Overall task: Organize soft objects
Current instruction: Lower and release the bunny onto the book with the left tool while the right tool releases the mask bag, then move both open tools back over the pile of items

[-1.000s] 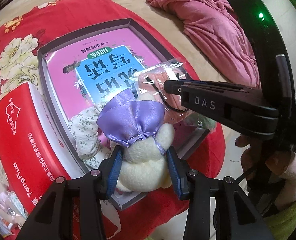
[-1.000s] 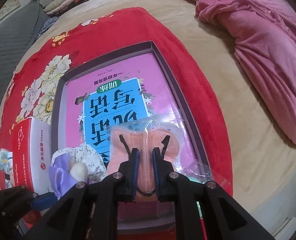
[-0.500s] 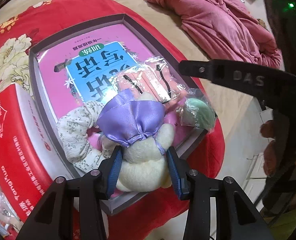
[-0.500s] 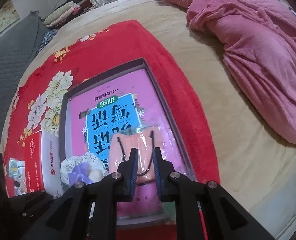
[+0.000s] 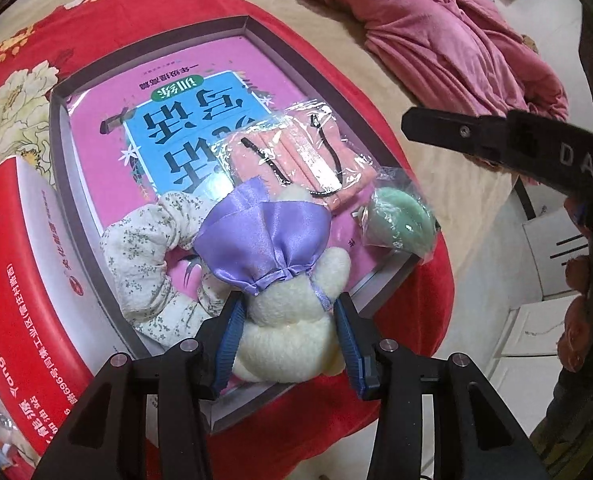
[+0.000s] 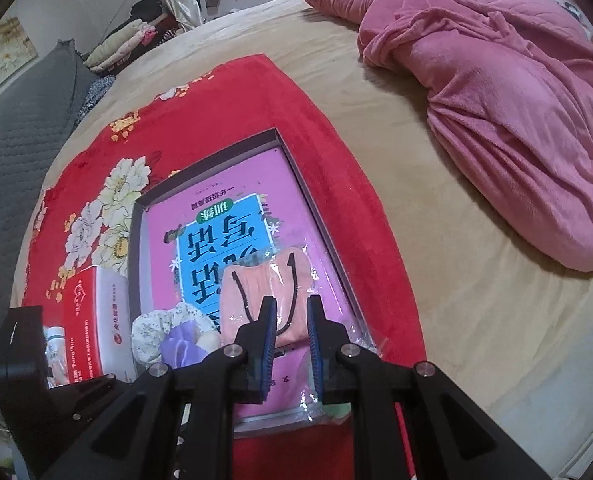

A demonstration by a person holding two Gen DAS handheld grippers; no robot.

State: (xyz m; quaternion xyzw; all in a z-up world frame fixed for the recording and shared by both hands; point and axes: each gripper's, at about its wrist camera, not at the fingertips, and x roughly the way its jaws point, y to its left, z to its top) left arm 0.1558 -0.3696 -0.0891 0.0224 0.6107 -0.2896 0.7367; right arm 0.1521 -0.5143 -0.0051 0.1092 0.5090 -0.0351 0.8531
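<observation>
Nearest to us, our left gripper (image 5: 288, 344) has its blue fingers (image 5: 228, 340) part-way open and pressed on both sides of a cream plush toy (image 5: 292, 320) in a purple satin dress. The toy hangs over the near end of the shallow grey tray (image 5: 56, 128), our landmark here.

Inside the tray, at its near left, a white floral scrunchie (image 5: 136, 264) lies just beside and partly under the toy. At the tray's near right corner sits a green sponge (image 5: 400, 224) in clear wrap, partly over the rim. Just beyond the toy, near the tray's middle, lies a pink item with black cords in a clear bag (image 5: 308, 160). All of these rest on a pink and blue book cover (image 5: 184, 120) that fills the tray's floor.

Our right gripper (image 6: 290, 340) hangs above the tray's near end, over the clear bag. Its fingers (image 6: 268, 336) are nearly closed, with a narrow gap and nothing gripped between them.

Left of the tray stands a red and white box (image 5: 16, 272), touching its wall. The tray rests on a red floral blanket (image 6: 216, 104) spread over the tan bed (image 6: 436, 260). Well beyond the tray's right side, a pink quilt (image 6: 516, 100) lies bunched on the bed.
</observation>
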